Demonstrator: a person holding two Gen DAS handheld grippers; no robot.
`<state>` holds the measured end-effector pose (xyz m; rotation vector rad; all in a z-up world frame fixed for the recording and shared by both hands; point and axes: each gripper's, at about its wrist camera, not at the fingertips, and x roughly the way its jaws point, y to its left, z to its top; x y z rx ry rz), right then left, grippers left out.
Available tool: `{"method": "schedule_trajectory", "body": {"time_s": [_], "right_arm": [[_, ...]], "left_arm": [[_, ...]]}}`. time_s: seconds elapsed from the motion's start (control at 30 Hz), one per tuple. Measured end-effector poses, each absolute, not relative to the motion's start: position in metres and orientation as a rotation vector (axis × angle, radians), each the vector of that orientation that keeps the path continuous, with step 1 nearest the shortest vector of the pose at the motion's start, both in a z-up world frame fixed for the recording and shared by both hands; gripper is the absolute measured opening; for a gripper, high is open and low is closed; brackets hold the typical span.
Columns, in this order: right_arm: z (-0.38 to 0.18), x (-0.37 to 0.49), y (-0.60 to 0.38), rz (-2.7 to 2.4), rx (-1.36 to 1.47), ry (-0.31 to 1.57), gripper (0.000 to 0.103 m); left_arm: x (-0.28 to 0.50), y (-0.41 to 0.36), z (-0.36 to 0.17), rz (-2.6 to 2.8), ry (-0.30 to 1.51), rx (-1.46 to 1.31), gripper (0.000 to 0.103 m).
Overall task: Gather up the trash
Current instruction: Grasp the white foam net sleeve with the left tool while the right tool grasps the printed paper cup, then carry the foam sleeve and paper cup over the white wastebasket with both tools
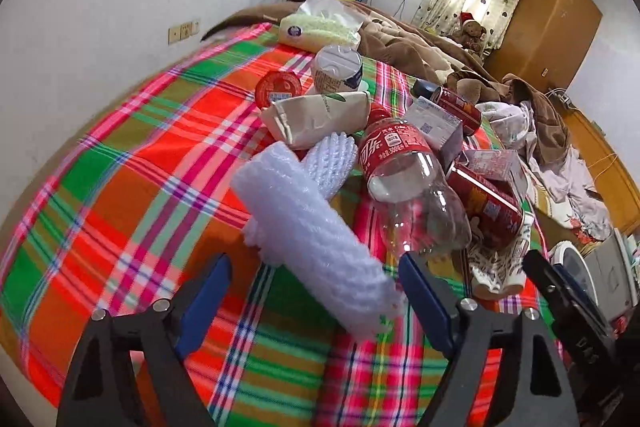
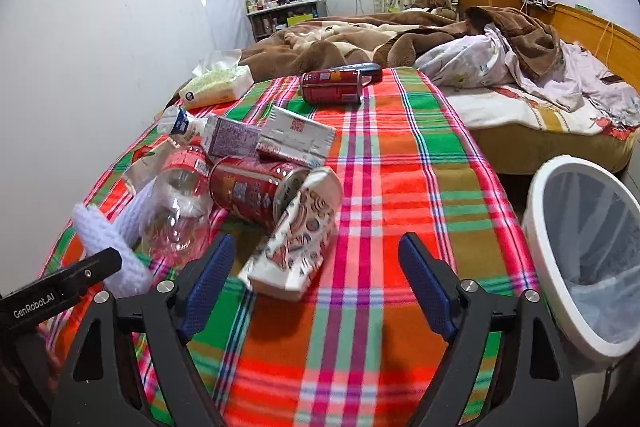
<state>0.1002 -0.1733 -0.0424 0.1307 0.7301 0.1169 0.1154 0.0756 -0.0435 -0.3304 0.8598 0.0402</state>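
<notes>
Trash lies in a pile on the plaid cloth. A white foam net sleeve lies between the open fingers of my left gripper, its near end between the pads. Behind it are a clear cola bottle, a red can, a paper bag and cartons. My right gripper is open and empty, just in front of a crushed patterned paper cup that leans on a red can. Another red can lies farther back.
A white bin with a clear liner stands at the right edge of the cloth. A tissue pack lies at the far left. A bed with brown blankets and clothes is behind. A white wall runs along the left.
</notes>
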Motion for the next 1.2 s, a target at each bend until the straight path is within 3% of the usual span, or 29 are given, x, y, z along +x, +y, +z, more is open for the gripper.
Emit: {"method": "schedule_trajectory", "body": {"time_s": [0.1,0.2,0.23,0.3,0.37,0.43,0.6,1.1,1.2], "right_arm": [[-0.048,0.107,-0.171,0.127,0.157,0.76,0.072],[-0.054,0.113,-0.167,0.114,0.15,0.791,0.07],[-0.056,0.114,-0.166,0.118,0.154,0.804,0.068],[-0.057,0.114,-0.167,0.122,0.165,0.819,0.059],[-0.057,0.113,-0.167,0.115,0.165,0.82,0.057],[-0.055,0.11,-0.168,0.108,0.159,0.814,0.041],[-0.053,0.11,-0.174,0.079,0.149,0.802,0.02],[-0.052,0.107,-0.193,0.049,0.133,0.791,0.02],[-0.051,0.104,-0.197,0.047,0.135,0.786,0.02]], "left_arm": [[0.123,0.072,-0.045,0.018,0.867,-0.334,0.079],[0.132,0.071,-0.049,0.01,0.886,-0.329,0.069],[0.134,0.072,-0.051,0.007,0.893,-0.333,0.062],[0.137,0.072,-0.055,-0.005,0.908,-0.339,0.056],[0.139,0.074,-0.056,-0.011,0.909,-0.345,0.052],[0.14,0.075,-0.057,-0.018,0.909,-0.351,0.044],[0.139,0.081,-0.055,-0.016,0.902,-0.363,0.037],[0.134,0.106,-0.049,0.095,0.847,-0.398,0.04],[0.133,0.103,-0.047,0.086,0.842,-0.374,0.033]]}}
